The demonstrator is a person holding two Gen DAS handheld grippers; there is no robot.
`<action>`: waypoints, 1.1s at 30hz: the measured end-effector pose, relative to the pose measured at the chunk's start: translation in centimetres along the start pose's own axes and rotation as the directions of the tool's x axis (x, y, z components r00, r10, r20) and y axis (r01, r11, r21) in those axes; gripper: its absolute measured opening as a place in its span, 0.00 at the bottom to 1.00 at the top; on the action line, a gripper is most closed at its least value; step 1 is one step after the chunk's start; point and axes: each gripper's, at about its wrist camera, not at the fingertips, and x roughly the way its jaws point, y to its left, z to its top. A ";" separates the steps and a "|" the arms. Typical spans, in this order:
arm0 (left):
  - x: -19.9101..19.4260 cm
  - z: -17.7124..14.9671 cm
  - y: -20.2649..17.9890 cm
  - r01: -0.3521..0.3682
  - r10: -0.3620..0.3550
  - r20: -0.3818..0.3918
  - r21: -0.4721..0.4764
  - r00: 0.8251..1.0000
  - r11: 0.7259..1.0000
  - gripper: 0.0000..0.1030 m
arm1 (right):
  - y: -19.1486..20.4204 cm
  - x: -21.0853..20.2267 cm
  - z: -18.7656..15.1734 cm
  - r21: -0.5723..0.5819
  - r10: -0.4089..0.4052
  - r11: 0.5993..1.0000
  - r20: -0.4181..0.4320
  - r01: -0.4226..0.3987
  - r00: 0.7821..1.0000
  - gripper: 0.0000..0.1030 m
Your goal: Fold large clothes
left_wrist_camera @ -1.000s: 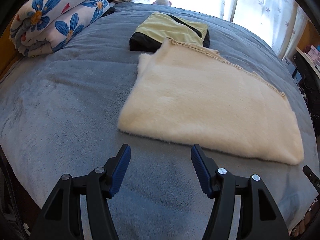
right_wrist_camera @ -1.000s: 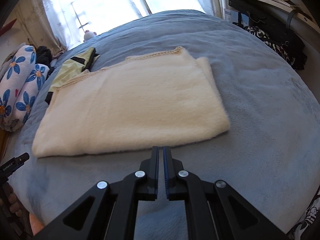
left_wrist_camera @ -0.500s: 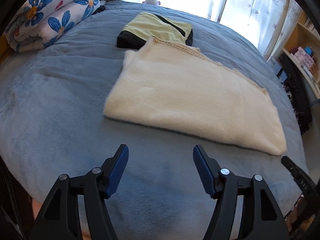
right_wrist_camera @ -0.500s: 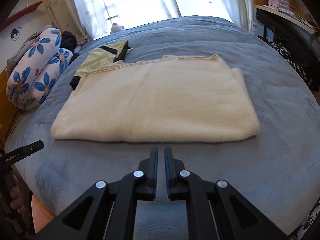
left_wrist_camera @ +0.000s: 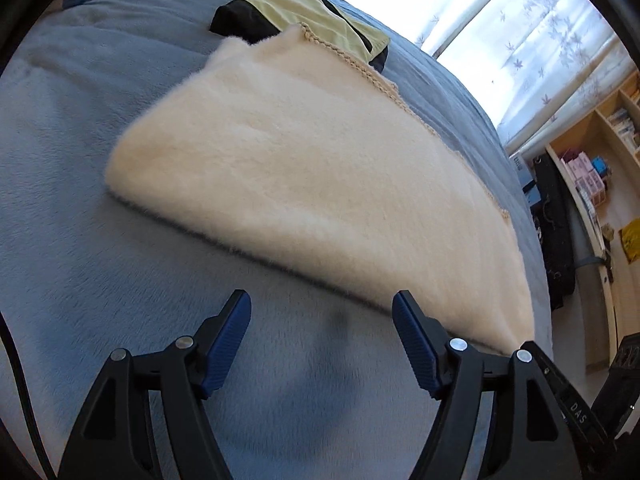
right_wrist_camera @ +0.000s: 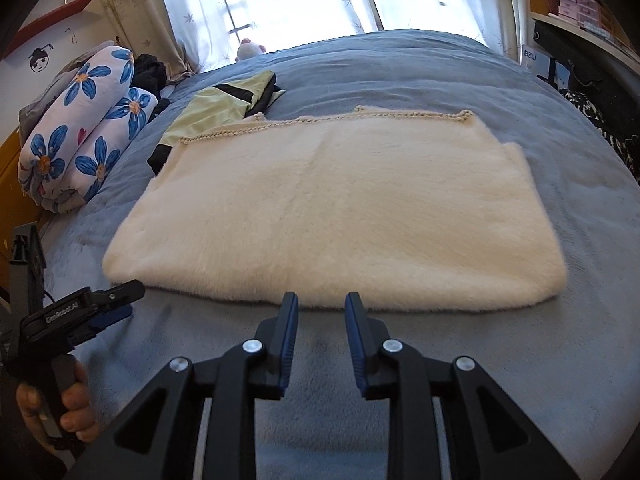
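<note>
both grippers have come closer to the near edge of the cream fleece garment (right_wrist_camera: 336,208) since the earlier frames. right gripper (right_wrist_camera: 321,304) fingers, pressed together before, are opening with nothing between them. left gripper (left_wrist_camera: 322,304) fingers stand wide apart and are opening, empty, over the bed (left_wrist_camera: 72,240). garment lies folded flat on the bed, yellow-and-black garment (right_wrist_camera: 224,100) just behind it.
</note>
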 end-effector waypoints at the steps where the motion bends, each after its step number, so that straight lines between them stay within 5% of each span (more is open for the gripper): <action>1: 0.5 0.3 0.2 0.006 -0.006 0.014 -0.007 1.000 1.000 0.70 | 0.1 0.4 0.1 -0.002 0.002 1.000 -0.003 -0.002 1.000 0.23; 12: 4.4 5.8 2.9 0.028 -0.010 0.133 -0.133 0.991 0.991 0.67 | 1.4 4.4 3.1 -0.030 0.021 0.999 -0.008 -0.021 1.000 0.23; 14: 4.3 7.1 3.1 0.012 0.016 0.182 -0.153 0.983 0.988 0.54 | 1.7 5.2 3.7 -0.027 0.022 0.999 -0.005 -0.022 1.000 0.23; 16: 3.9 7.9 3.2 0.016 0.020 0.226 -0.159 0.974 0.987 0.26 | 2.1 5.8 4.4 -0.030 0.026 0.999 0.002 -0.026 1.000 0.23; 22: 1.3 7.4 -1.0 -0.100 0.090 0.350 0.011 0.933 0.995 0.20 | 3.2 7.6 7.1 -0.086 -0.002 0.996 0.056 0.007 0.998 0.21; 25: -1.3 6.7 -2.4 -0.105 0.074 0.399 0.057 0.914 0.993 0.19 | 3.4 8.9 8.2 -0.106 -0.003 0.994 0.056 0.009 0.998 0.11; 33: -4.5 5.9 -10.2 -0.180 0.037 0.482 0.254 0.875 0.950 0.19 | 1.9 11.6 7.6 -0.084 0.026 0.996 -0.036 -0.029 0.999 0.08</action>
